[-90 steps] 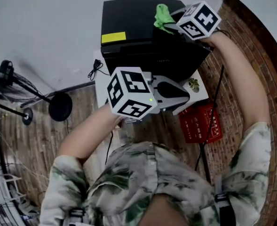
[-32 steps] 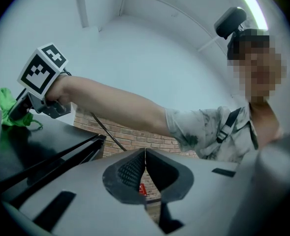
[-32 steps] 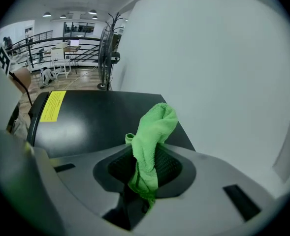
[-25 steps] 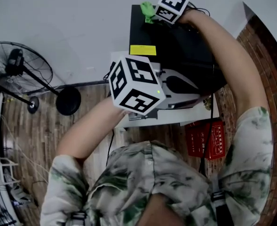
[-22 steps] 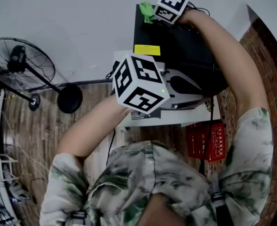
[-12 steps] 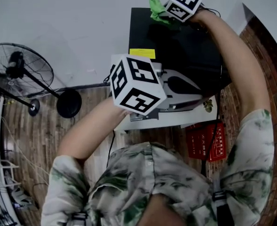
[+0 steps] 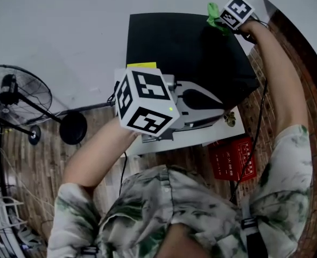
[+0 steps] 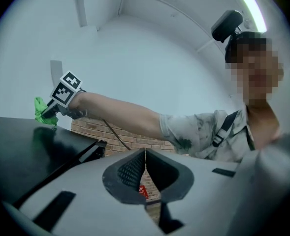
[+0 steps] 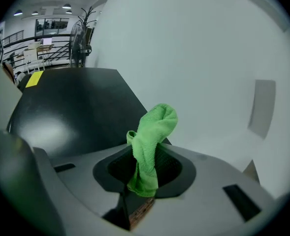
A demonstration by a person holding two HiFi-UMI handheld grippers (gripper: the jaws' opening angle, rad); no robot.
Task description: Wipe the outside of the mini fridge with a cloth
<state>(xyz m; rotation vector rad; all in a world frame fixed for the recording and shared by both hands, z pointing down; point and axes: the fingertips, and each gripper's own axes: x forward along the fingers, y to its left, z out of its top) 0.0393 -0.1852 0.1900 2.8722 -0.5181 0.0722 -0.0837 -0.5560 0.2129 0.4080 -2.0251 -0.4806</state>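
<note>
The black mini fridge (image 7: pixel 185 52) stands against the white wall, its glossy top showing in the right gripper view (image 9: pixel 71 107). A green cloth (image 9: pixel 152 141) is pinched in my right gripper (image 9: pixel 145 173), at the fridge top's far right corner (image 7: pixel 215 16). In the head view the right gripper (image 7: pixel 225 21) sits beside that corner. My left gripper (image 7: pixel 201 109) hovers over the fridge's front edge, jaws shut with nothing between them (image 8: pixel 145 178). The left gripper view shows the cloth (image 8: pixel 45 113) and the right arm beyond the fridge top (image 8: pixel 16 146).
A yellow label (image 7: pixel 141 65) is stuck at the fridge top's near left corner. The fridge rests on a white board (image 7: pixel 223 130). A red box (image 7: pixel 234 157) lies on the brick floor at right. A standing fan (image 7: pixel 18 98) and its round base (image 7: pixel 74 127) are at left.
The right gripper has carried the cloth across the fridge top from its back left corner to the far right corner. The left gripper stays over the front edge.
</note>
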